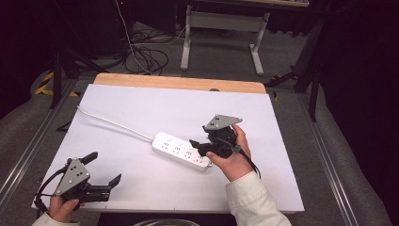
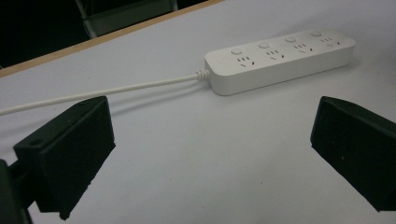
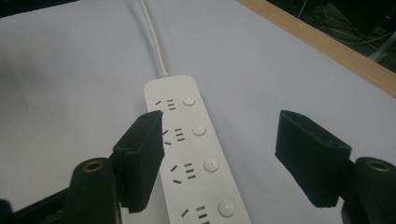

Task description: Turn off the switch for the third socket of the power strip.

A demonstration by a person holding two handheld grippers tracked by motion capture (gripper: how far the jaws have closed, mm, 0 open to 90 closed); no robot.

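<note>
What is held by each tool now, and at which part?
Nothing. Both the left tool and the right tool are open; the right hangs over the power strip.

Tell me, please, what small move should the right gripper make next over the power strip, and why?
Probably lower the right gripper onto the power strip. Its jaws are open and hover over the strip, one jaw above the sockets, holding nothing. The left gripper is open too, far from the strip.
</note>
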